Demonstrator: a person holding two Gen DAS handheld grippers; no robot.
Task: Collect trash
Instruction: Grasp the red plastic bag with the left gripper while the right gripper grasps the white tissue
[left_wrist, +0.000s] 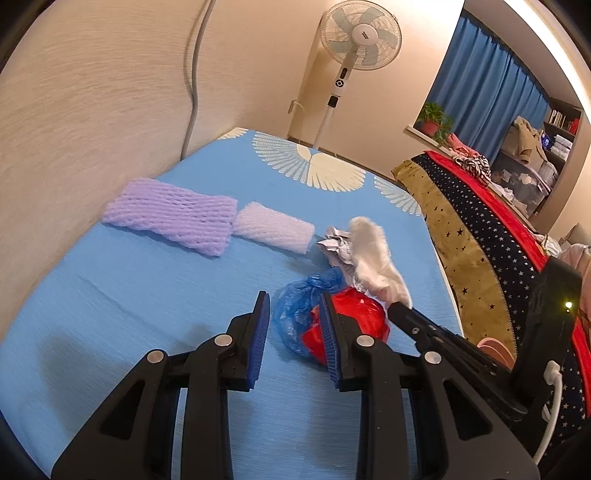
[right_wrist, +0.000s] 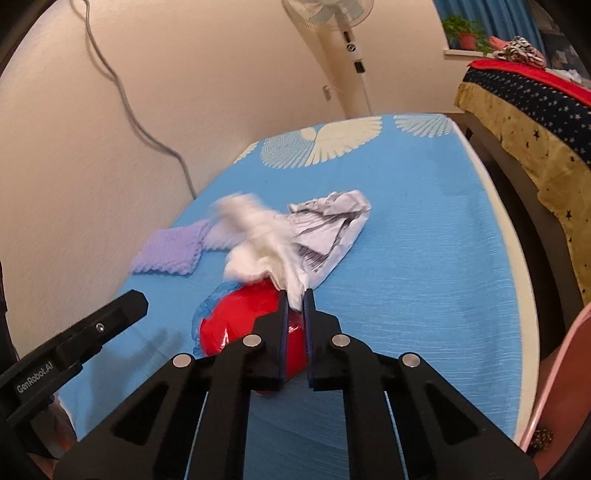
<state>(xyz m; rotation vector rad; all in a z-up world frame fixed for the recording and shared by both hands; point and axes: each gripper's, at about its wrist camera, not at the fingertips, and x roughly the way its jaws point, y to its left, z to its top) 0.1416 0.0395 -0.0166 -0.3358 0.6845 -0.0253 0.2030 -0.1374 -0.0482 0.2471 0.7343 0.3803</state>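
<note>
On the blue tablecloth (left_wrist: 147, 295) lie a purple foam net (left_wrist: 173, 218), a white foam net (left_wrist: 273, 230), crumpled printed paper (left_wrist: 334, 243), a blue plastic bag (left_wrist: 299, 310) and a red plastic bag (left_wrist: 358, 314). My left gripper (left_wrist: 294, 296) stands open just short of the two bags, with nothing pressed between its pads. My right gripper (right_wrist: 295, 299) is shut on a corner of a white tissue (right_wrist: 258, 240), which hangs blurred over the red bag (right_wrist: 236, 321) and the paper (right_wrist: 332, 225). The left wrist view shows the same pinch at the right gripper (left_wrist: 400, 308).
A beige wall with a grey cable (right_wrist: 125, 99) runs along the table's left side. A standing fan (left_wrist: 360, 37) is behind the far end. To the right are a star-patterned blanket (left_wrist: 480, 229) and a pink basin (right_wrist: 561, 387) below the table's edge.
</note>
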